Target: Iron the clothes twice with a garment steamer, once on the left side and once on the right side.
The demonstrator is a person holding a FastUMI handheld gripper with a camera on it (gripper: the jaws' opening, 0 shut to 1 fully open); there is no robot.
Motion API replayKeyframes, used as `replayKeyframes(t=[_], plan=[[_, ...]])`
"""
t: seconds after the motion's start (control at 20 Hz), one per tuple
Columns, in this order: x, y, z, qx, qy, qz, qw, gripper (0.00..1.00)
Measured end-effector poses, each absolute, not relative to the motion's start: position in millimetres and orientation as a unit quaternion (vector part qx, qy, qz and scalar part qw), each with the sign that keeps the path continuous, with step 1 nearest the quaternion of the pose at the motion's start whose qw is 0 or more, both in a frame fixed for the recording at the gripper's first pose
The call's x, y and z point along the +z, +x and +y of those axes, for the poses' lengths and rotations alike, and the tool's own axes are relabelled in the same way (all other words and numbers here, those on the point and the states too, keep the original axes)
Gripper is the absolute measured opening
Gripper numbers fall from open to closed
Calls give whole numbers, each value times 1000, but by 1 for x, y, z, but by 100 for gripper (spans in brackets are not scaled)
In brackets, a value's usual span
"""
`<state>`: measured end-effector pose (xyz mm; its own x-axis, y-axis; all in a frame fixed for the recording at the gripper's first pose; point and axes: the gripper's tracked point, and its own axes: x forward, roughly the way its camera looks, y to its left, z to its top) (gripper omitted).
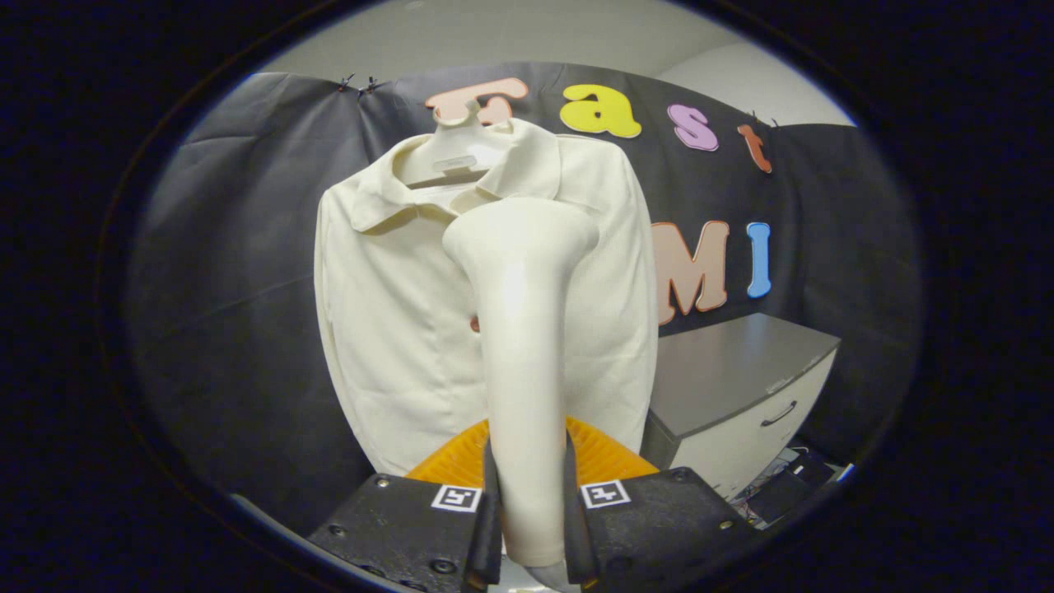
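both fingers (492, 494) on steamer (523, 346), seemingly touching shirt (395, 329)

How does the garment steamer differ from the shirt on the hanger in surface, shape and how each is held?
The garment steamer looks smooth and glossy; the shirt is matte, woven cloth. The steamer is a narrow handle widening to a head; the shirt is broad and flat. The steamer stands between the fingers of the gripper, which is shut on it; the shirt hangs from a hanger. Both are cream-white.
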<state>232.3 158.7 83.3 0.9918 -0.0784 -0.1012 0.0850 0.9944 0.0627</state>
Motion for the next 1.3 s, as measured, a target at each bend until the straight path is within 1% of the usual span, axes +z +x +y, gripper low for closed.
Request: replayKeyframes(t=[0.25, 0.55, 1.3], plan=[[89, 265, 154, -42, 40, 49, 997, 30], [70, 284, 155, -38, 45, 67, 996, 30], [-10, 274, 154, -40, 49, 144, 987, 30]])
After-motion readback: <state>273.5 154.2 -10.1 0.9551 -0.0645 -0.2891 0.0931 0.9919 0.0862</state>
